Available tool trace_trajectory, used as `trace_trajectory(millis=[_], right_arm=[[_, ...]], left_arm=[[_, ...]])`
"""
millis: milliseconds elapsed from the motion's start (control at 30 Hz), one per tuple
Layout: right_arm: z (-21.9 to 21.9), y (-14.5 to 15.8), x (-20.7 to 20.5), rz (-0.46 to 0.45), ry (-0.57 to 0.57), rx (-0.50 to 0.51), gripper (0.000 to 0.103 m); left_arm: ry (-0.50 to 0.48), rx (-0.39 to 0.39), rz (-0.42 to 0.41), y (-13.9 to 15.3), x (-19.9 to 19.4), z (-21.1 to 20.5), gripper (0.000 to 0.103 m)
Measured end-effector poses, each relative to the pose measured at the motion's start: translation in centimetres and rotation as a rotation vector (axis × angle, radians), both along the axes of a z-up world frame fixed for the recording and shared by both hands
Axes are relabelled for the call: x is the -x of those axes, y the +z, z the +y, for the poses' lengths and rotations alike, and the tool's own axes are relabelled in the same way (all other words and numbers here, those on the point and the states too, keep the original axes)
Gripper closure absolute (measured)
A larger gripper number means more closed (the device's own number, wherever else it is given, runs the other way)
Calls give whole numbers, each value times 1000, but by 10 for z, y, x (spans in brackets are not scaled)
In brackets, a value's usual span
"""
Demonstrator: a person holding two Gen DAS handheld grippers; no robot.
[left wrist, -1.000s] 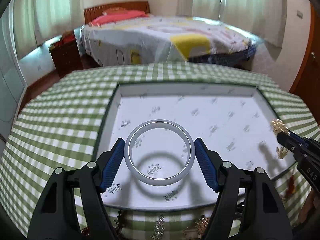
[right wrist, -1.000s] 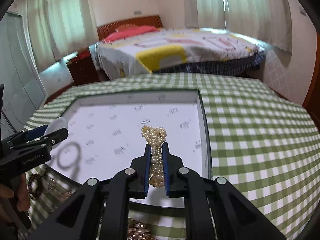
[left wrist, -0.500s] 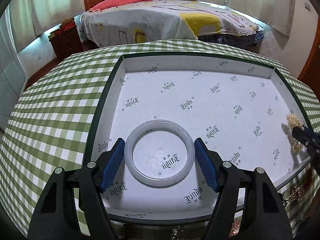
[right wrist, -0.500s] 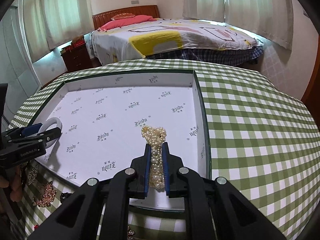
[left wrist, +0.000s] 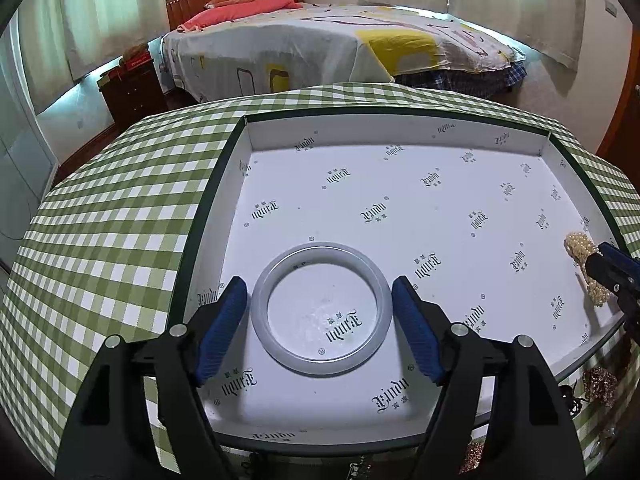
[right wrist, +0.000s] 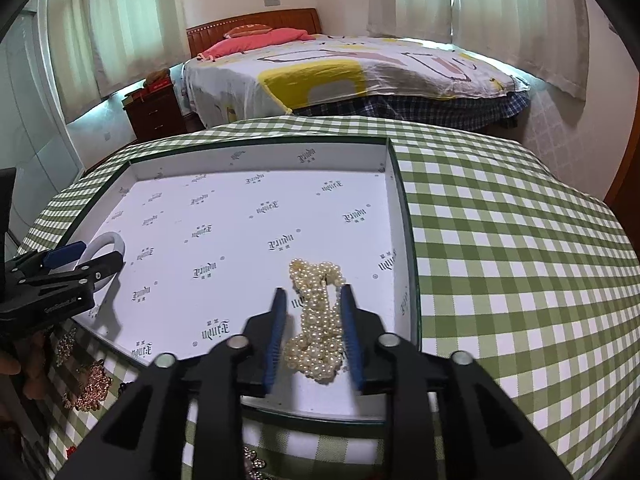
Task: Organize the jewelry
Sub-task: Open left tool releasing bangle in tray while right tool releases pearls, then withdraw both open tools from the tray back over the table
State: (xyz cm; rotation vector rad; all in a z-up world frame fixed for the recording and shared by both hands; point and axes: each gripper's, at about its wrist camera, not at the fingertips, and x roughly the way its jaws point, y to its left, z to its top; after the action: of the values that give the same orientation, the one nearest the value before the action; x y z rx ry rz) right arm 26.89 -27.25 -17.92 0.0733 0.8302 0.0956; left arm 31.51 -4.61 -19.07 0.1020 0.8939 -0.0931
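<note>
A pale grey-white bangle (left wrist: 321, 307) lies flat on the floor of a white box tray (left wrist: 400, 196) with dark green rim. My left gripper (left wrist: 320, 312) is open, its blue pads on either side of the bangle with small gaps. In the right wrist view my right gripper (right wrist: 313, 308) is open around a bunched pearl bracelet (right wrist: 318, 320) that rests on the tray floor (right wrist: 240, 232) near its right wall. The left gripper and bangle (right wrist: 106, 246) show at the left of that view. The pearls (left wrist: 586, 254) show at the right edge of the left wrist view.
The tray sits on a green-and-white checked tablecloth (right wrist: 500, 260). Gold jewelry (right wrist: 90, 386) lies on the cloth in front of the tray, also in the left wrist view (left wrist: 600, 384). A bed (left wrist: 320, 44) and a nightstand (left wrist: 132, 88) stand beyond the table.
Both grippers lowered into the tray and opened. The bangle and the pearl bracelet, held before, now rest on the tray floor between the spread fingers.
</note>
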Motion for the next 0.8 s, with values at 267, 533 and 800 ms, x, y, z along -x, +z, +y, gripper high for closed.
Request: trace_trajectory(millis=[267, 533, 800], right_arm=[[-2, 1, 3, -9, 8, -21, 66], [-2, 12, 14, -41, 6, -29, 65], [1, 33, 40, -99, -11, -29, 64]], left_arm=[[1, 0, -1, 0, 0, 0, 24], [11, -16, -79, 16, 14, -1, 17], [10, -4, -163, 43, 37, -1, 17]])
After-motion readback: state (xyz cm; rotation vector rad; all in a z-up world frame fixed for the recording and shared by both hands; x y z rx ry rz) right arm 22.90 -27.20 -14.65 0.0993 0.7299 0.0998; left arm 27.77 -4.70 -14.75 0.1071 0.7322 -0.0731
